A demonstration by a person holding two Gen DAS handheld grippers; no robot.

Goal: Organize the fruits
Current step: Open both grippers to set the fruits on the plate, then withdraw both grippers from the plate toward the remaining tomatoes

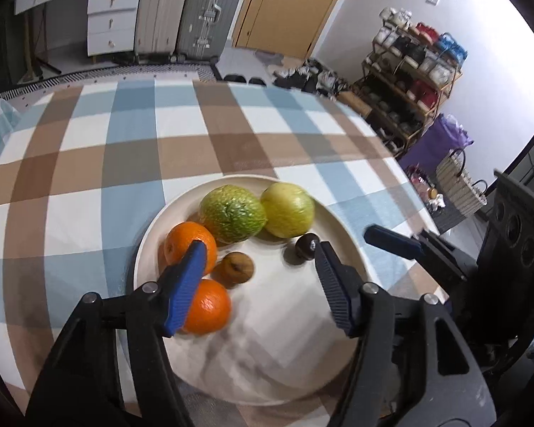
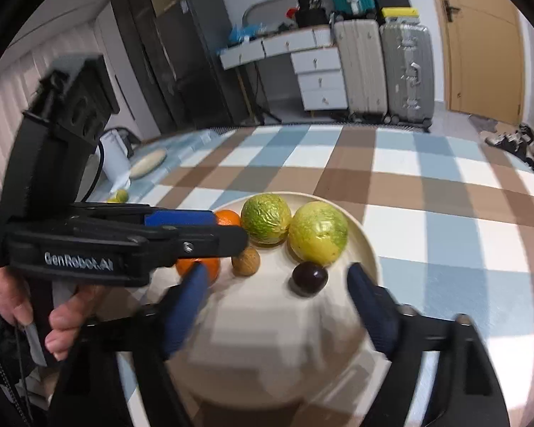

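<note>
A round cream plate (image 1: 277,366) (image 2: 274,352) on the checked tablecloth holds two oranges (image 1: 190,242) (image 1: 208,307), a green fruit (image 1: 233,219) (image 2: 266,218), a yellow-green fruit (image 1: 287,209) (image 2: 318,232), a small brown fruit (image 1: 235,267) (image 2: 246,262) and a small dark round fruit (image 1: 305,246) (image 2: 309,279). My left gripper (image 1: 258,249) is open and empty above the plate, one finger over the oranges. My right gripper (image 2: 277,272) is open and empty above the plate's near side, close to the dark fruit. Its finger (image 1: 391,242) shows in the left wrist view.
A small green-yellow fruit (image 2: 120,195) lies on the table's far left near a white kettle (image 2: 114,156) and a flat mat (image 2: 148,163). Suitcases (image 1: 210,10), drawers and a door stand beyond the table. A shelf rack (image 1: 409,74) and bags stand to the right.
</note>
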